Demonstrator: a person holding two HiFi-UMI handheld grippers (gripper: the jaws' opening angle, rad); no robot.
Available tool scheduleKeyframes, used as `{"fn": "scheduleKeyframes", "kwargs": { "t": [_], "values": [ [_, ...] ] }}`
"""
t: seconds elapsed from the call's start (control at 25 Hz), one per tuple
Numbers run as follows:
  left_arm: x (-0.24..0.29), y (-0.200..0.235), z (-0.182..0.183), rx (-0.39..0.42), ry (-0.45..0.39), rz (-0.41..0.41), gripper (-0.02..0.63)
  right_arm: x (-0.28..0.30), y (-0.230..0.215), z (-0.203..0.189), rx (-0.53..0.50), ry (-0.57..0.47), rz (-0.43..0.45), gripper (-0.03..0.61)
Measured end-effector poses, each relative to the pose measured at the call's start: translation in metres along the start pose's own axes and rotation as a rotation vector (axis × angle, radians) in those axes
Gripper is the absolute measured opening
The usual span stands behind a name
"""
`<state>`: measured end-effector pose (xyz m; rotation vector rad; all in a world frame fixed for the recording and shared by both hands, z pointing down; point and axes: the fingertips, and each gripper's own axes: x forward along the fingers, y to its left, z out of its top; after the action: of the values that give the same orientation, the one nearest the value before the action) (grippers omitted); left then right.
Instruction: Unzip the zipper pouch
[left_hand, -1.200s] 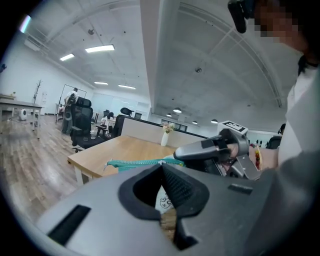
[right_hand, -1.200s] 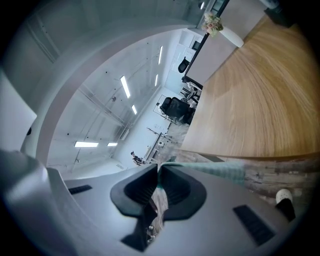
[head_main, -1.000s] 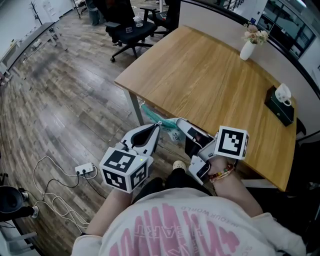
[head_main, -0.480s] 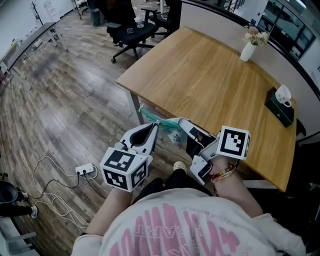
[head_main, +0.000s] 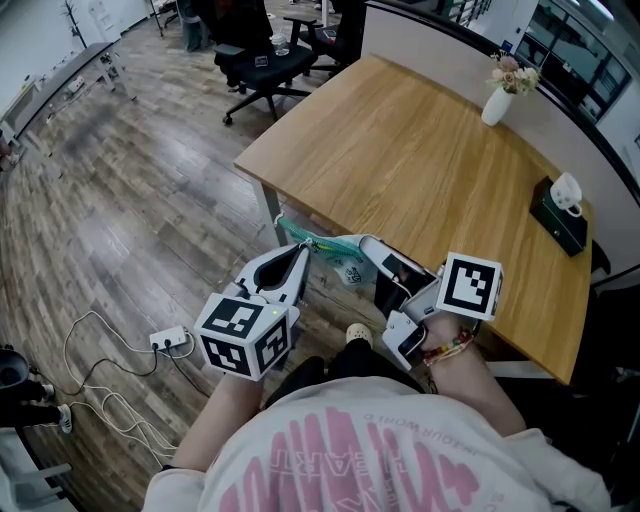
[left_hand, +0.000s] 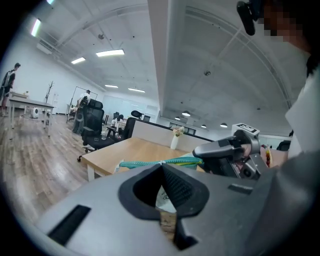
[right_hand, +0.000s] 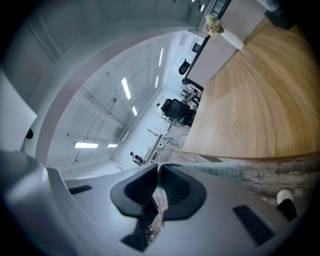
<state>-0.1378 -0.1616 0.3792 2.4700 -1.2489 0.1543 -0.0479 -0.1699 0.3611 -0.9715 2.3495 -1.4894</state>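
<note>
The zipper pouch (head_main: 346, 268), with a teal zip band along the top and a pale printed body, hangs in the air just off the table's near corner. My left gripper (head_main: 303, 250) is shut on the zip band at what looks like the zipper pull; the band (left_hand: 140, 163) runs across its tips (left_hand: 161, 165). My right gripper (head_main: 362, 243) is shut on the pouch's other end. In the right gripper view, teal fabric (right_hand: 220, 171) leads out of the pinched jaws (right_hand: 158, 169). The right gripper (left_hand: 200, 150) also shows in the left gripper view.
A wooden table (head_main: 420, 170) stretches ahead, with a white vase of flowers (head_main: 497, 100) and a black tissue box (head_main: 560, 215) at its far side. Office chairs (head_main: 260, 60) stand beyond. A power strip and cables (head_main: 165, 340) lie on the wood floor at left.
Almost nothing: the left gripper's marker cube has turned and shifted slightly left. Both grippers still hold the pouch in the same place.
</note>
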Motion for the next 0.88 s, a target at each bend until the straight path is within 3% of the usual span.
{"fn": "scheduleKeyframes", "kwargs": {
  "t": [0.32,0.88],
  "values": [
    [-0.002,0.006,-0.004,-0.032,-0.005,0.012,0.005,-0.001,-0.003,-0.001,-0.002,0.007,-0.011,0.026],
    [-0.004,0.013,-0.006,-0.015,0.011,0.039,0.005,-0.004,-0.005,0.001,0.022,0.0,-0.013,0.026]
  ]
}}
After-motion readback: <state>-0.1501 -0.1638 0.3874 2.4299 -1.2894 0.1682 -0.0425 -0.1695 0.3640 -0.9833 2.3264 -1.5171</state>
